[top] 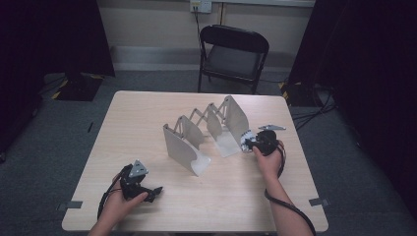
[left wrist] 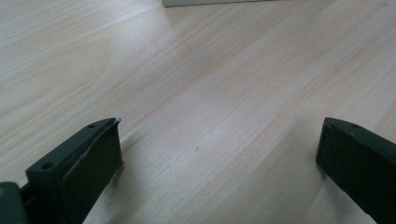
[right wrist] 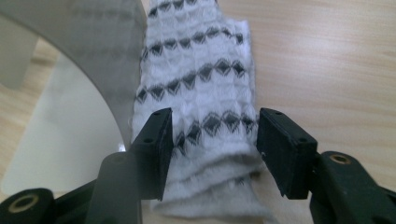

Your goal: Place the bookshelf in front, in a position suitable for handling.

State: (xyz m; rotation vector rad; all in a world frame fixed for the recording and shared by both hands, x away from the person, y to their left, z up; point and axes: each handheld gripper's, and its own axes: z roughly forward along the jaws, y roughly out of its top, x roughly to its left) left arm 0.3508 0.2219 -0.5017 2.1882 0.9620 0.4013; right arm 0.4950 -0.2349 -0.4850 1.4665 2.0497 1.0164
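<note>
- Right tongs [right wrist: 212, 140] sit at the desk's right side, just beside the near end plate of an expanding file rack [top: 204, 130]. Seen from above, the right tongs [top: 248, 143] point left toward that plate.
- Jaws are part-spread, with a white cloth [right wrist: 201, 93] patterned in dark diamond rows lying between them. The left jaw looks to touch the cloth's edge; the right jaw stands a little clear of it. No firm pinch visible.
- The cloth [top: 246, 140] lies folded in layers on the desk [top: 147, 113], running away from the tongs. Its far edge lies against the rack's curved grey plate [right wrist: 93, 42].
- That plate stands in the way to the left of the cloth; its pale base [right wrist: 60, 135] spreads flat on the desk beside the left jaw.
- The rack has several upright plates linked by a scissor lattice and runs diagonally from the desk's middle toward the far right.
- Left tongs [top: 156, 191] rest near the front left of the desk, well apart from rack and cloth. In their own view the left tongs [left wrist: 219, 154] are spread wide over bare wood, nothing between the jaws.
- A pale edge [left wrist: 210, 2] shows at the top of the left gripper view; which object it belongs to cannot be told.
- Cables trail from both tongs toward the person's forearms.
- A black folding chair [top: 233, 54] stands beyond the desk's far edge; grey carpet surrounds it.
</note>
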